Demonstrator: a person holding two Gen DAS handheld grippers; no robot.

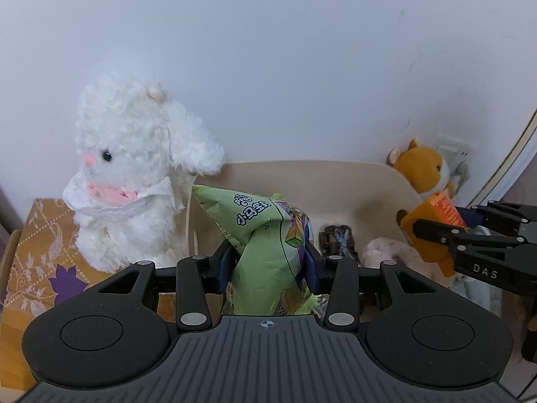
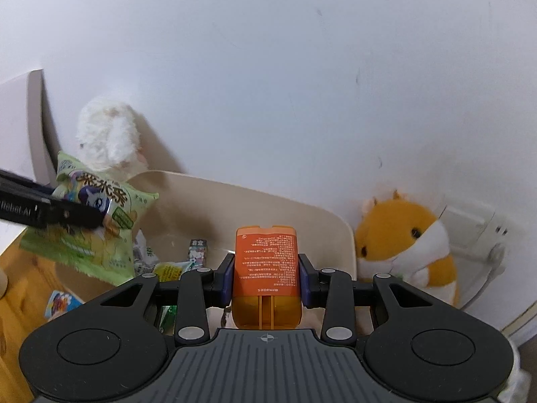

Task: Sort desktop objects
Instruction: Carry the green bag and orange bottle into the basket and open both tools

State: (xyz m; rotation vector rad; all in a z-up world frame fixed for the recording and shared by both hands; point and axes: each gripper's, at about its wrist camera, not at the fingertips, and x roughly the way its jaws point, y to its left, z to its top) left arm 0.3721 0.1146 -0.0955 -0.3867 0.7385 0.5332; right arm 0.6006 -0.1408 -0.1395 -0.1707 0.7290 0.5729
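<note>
A: Since both tools are loaded, I'd call this mid-drop-off. The left gripper [image 1: 268, 262] is pinching the green snack bag [image 1: 265, 231] above the beige bin [image 1: 335, 174], and the right gripper [image 2: 266, 275] is squeezing an orange bottle [image 2: 266, 262] over the same bin.

B: Agreed, next is probably lowering and letting go. Patterned orange tabletop [image 1: 37, 245], plain white wall, white plush bunny [image 1: 131, 174] left, orange hamster plush [image 2: 406, 245] right.
</note>
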